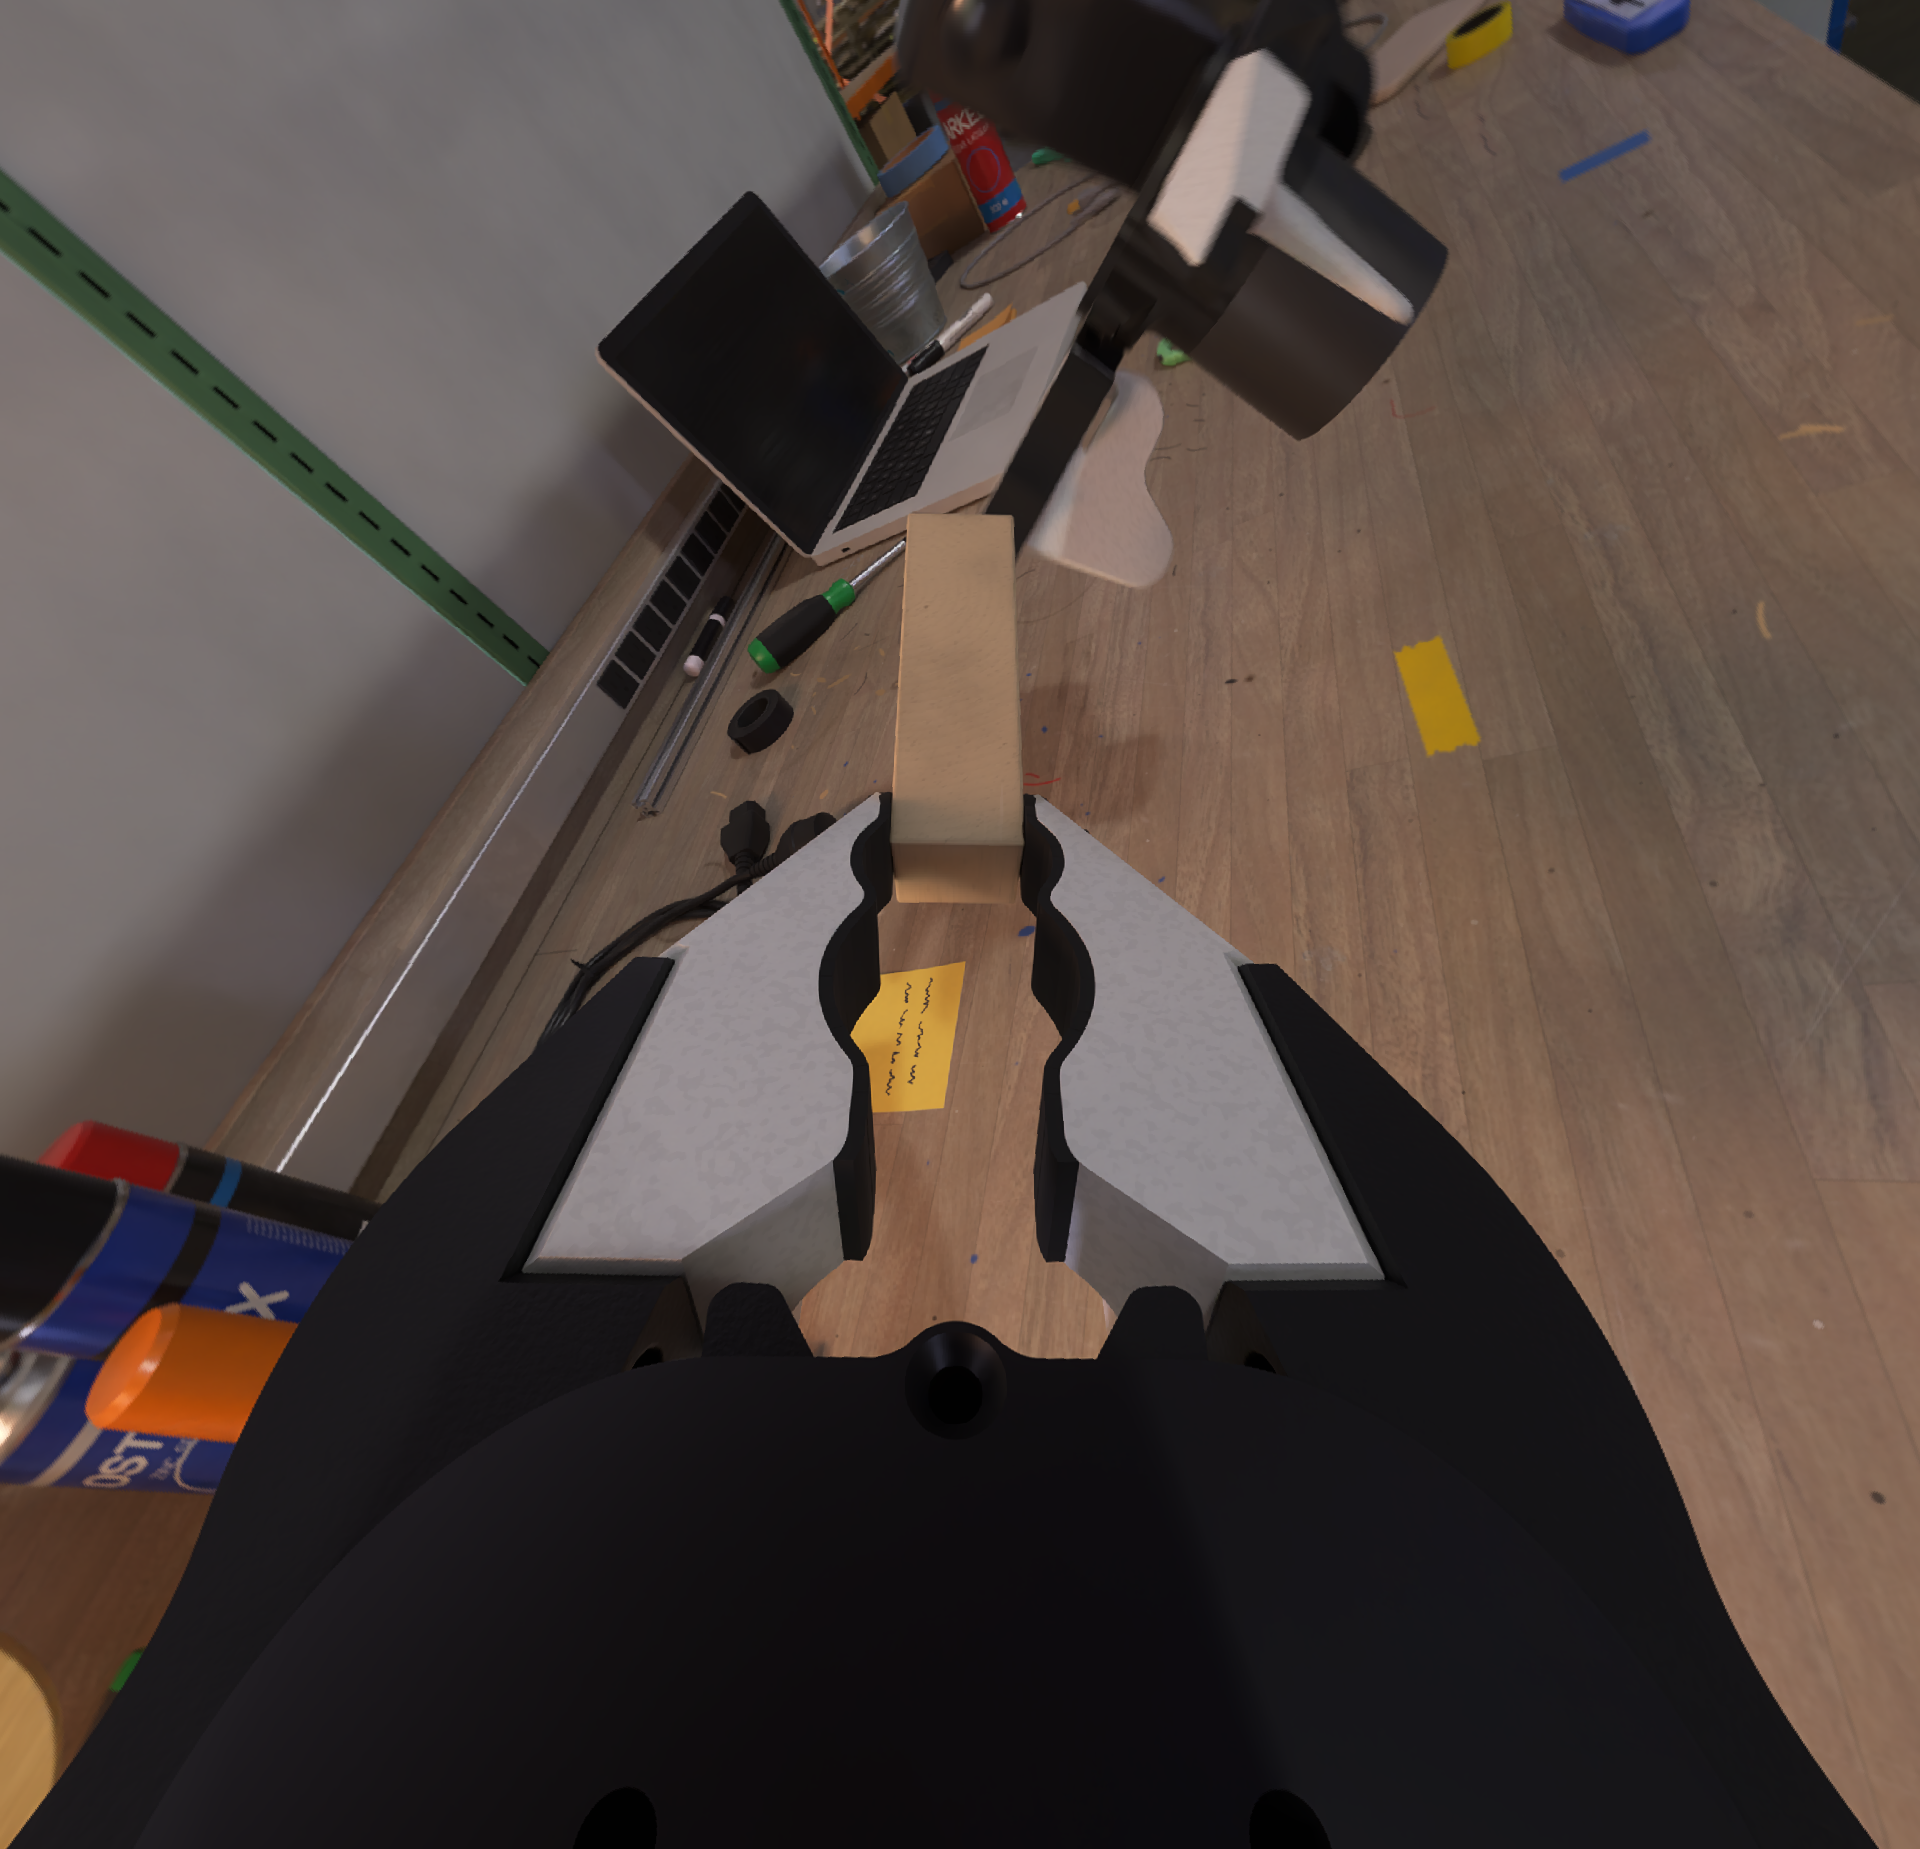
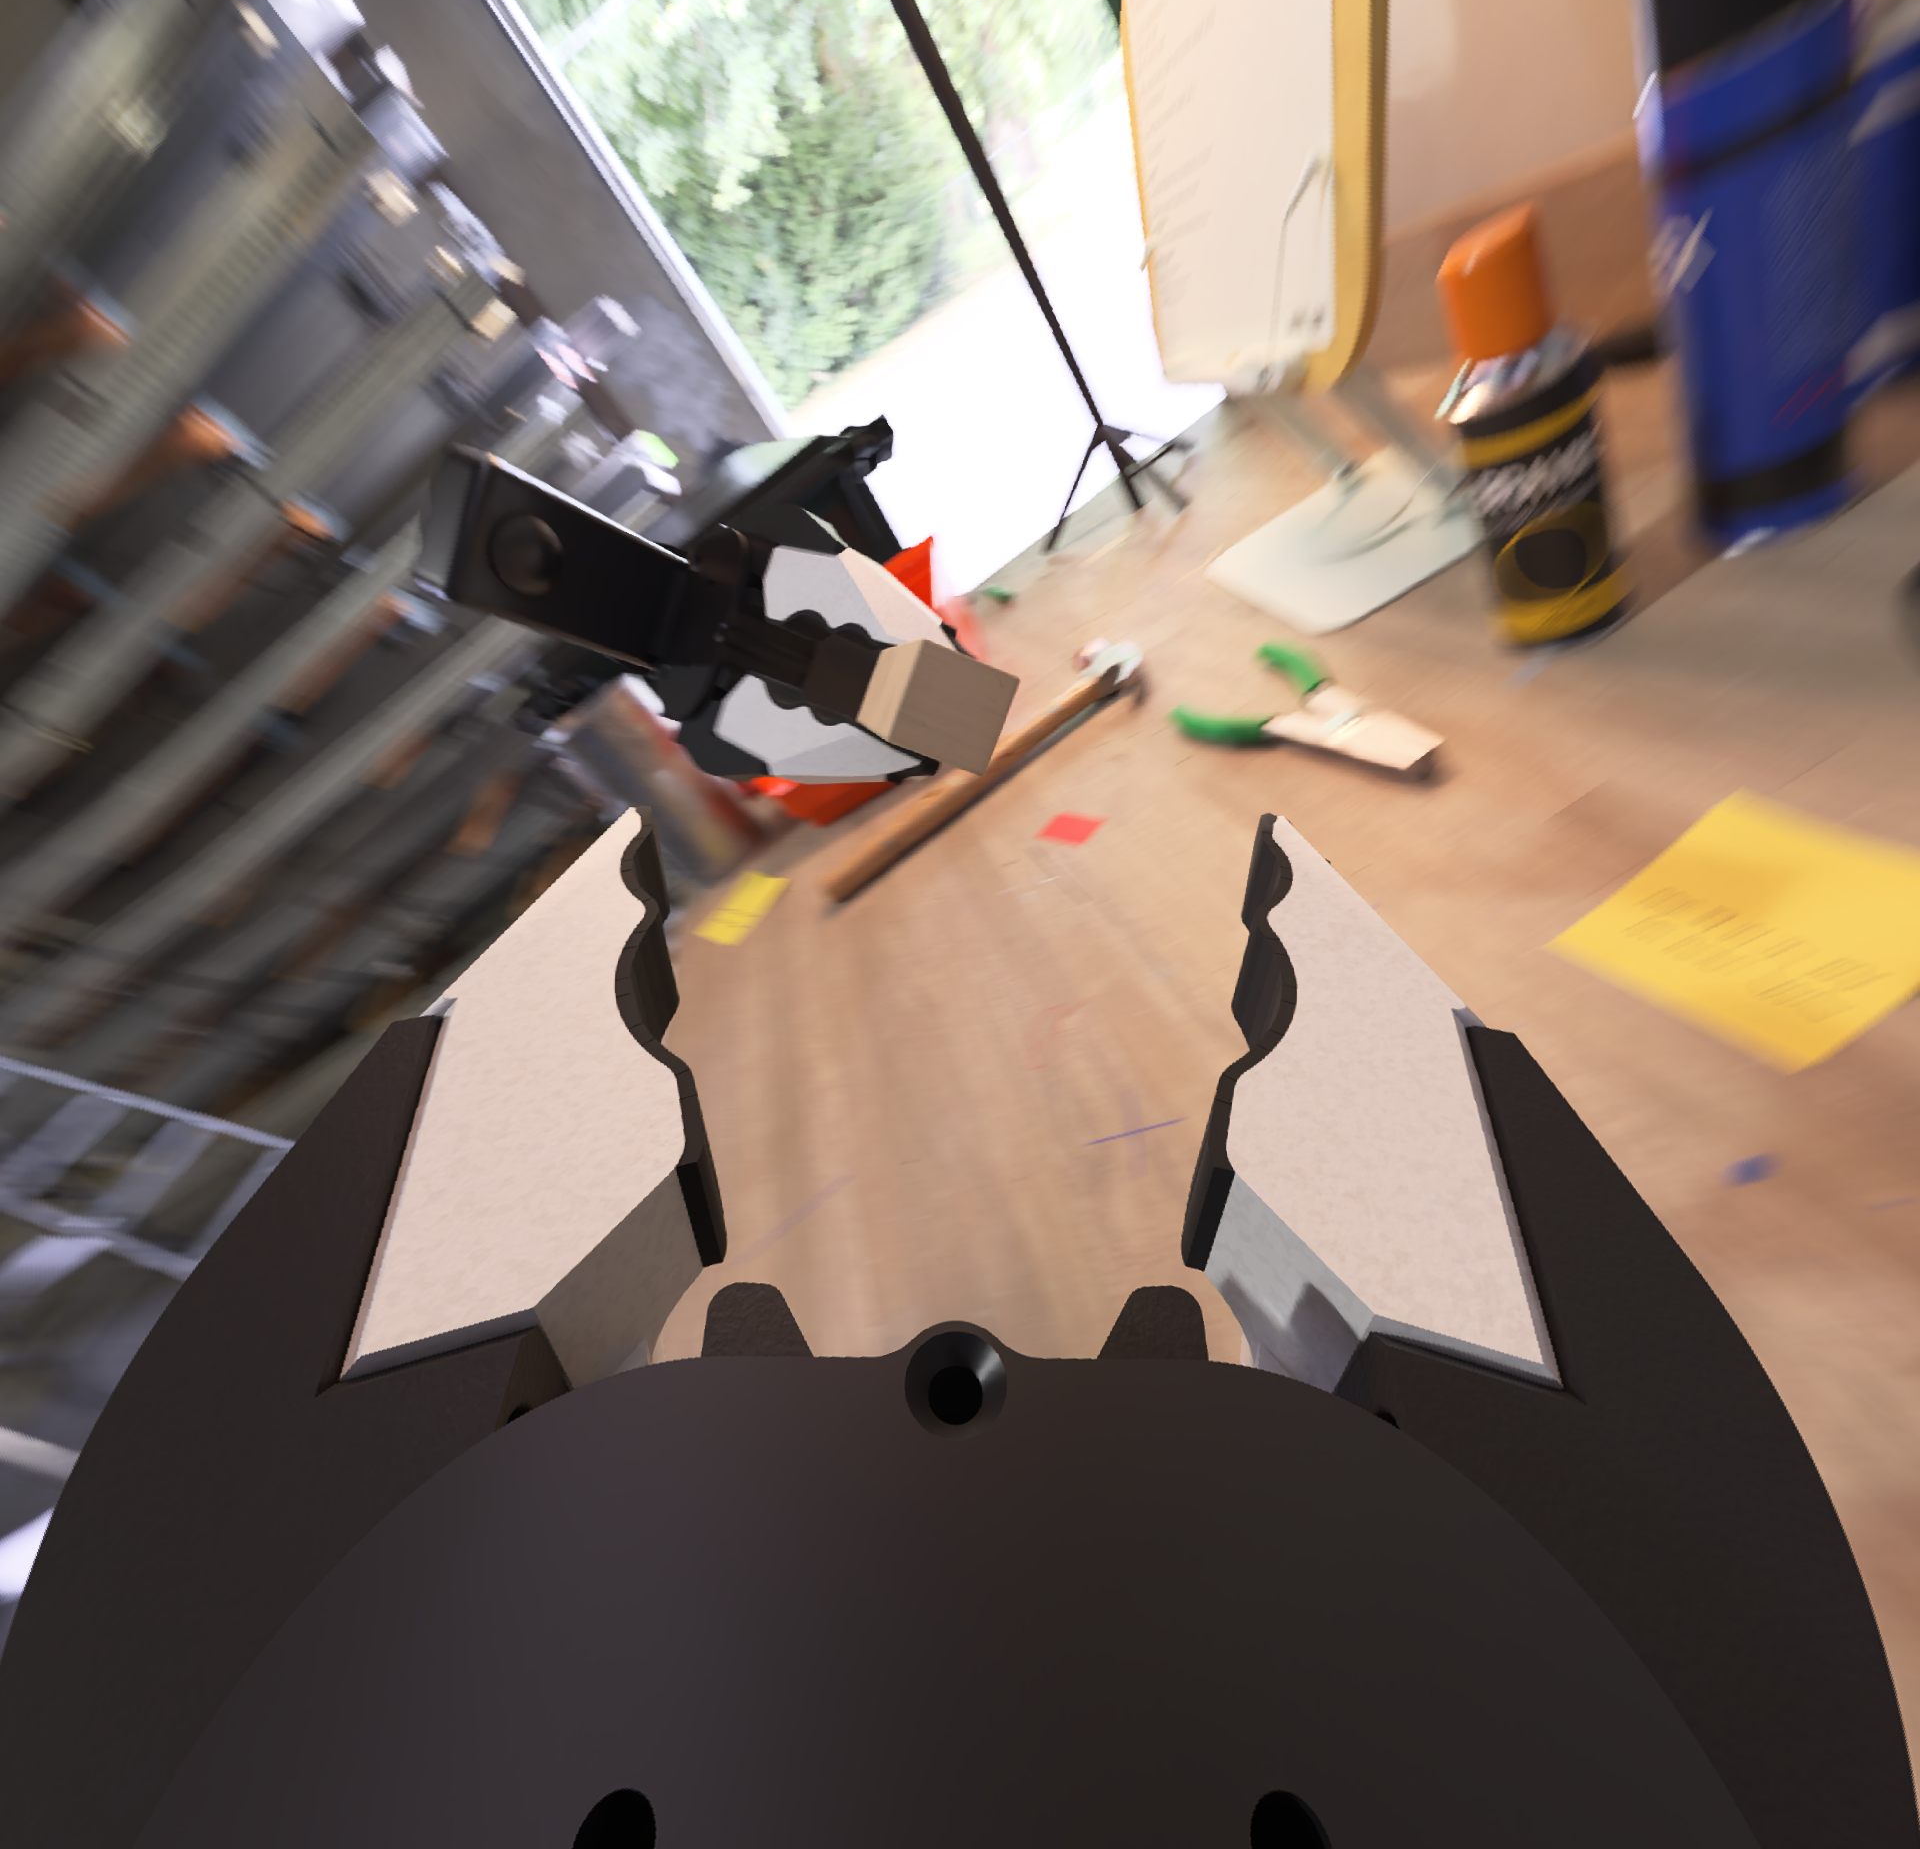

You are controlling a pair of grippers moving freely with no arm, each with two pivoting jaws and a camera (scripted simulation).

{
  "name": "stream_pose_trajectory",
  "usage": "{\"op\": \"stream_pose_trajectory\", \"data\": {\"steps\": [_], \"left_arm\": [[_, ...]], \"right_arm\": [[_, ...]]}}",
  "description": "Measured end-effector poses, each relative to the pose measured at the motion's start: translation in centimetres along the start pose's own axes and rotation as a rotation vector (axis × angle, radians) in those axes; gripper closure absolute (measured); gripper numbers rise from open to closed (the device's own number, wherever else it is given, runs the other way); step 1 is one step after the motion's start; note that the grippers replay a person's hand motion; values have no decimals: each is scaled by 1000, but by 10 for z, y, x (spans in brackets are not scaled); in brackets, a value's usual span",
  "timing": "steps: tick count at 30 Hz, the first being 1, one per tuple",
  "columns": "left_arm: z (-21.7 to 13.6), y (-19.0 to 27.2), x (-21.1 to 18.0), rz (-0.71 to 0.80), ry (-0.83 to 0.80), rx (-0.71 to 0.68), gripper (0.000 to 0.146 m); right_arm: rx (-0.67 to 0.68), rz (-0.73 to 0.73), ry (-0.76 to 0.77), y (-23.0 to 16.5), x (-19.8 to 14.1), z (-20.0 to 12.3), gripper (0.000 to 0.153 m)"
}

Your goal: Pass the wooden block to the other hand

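My left gripper (image 1: 956,843) is shut on one end of a long pale wooden block (image 1: 956,687), which sticks out forward above the wooden workbench (image 1: 1558,864). The right gripper (image 1: 1122,490) hangs beyond the block's far end, slightly right of it, apart from it; its jaws look open. In the right wrist view, my right gripper (image 2: 956,843) is open and empty. The left gripper (image 2: 883,698) shows ahead and up-left, holding the wooden block (image 2: 940,703) end-on towards me. That view is blurred.
On the bench in the left wrist view lie an open laptop (image 1: 831,386), a metal cup (image 1: 888,277), a green-handled screwdriver (image 1: 805,625), a yellow sticky note (image 1: 914,1036) and spray cans (image 1: 156,1311). The right wrist view shows green-handled pliers (image 2: 1299,708), a wooden stick (image 2: 966,786) and a spray can (image 2: 1538,480).
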State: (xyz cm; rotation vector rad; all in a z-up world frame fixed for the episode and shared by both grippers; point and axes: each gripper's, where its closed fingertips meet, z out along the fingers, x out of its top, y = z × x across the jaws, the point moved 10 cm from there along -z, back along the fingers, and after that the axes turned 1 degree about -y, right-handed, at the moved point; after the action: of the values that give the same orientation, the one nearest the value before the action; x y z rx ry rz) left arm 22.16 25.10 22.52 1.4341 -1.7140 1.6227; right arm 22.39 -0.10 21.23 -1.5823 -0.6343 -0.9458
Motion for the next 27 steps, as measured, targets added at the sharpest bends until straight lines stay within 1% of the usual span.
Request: {"op": "stream_pose_trajectory", "data": {"steps": [2,4,6,7,8,11,13,15,22,27], "left_arm": [[3,3,1,35,-13,-10,123],[7,6,3,67,-36,-32,123],[11,9,4,93,-57,-49,123],[14,11,4,102,-67,-55,123],[16,12,4,110,-74,-60,123],[20,15,5,126,-72,-71,123],[21,16,6,145,-80,-61,123],[22,17,6,160,-108,-53,123],[20,17,7,212,-153,-34,122],[19,18,6,217,-152,-36,123]], "right_arm": [[95,205,-16,12,-6,2,49],[166,320,-9,17,-11,4,60],[208,360,-35,17,-14,8,71],[228,363,-52,16,-15,10,76],[236,357,-72,15,-15,12,84],[193,335,-111,17,-16,14,112],[197,356,-101,20,-18,15,125],[201,368,-95,24,-20,16,128],[246,373,-41,29,-27,21,128],[238,350,-61,29,-25,21,128]]}}
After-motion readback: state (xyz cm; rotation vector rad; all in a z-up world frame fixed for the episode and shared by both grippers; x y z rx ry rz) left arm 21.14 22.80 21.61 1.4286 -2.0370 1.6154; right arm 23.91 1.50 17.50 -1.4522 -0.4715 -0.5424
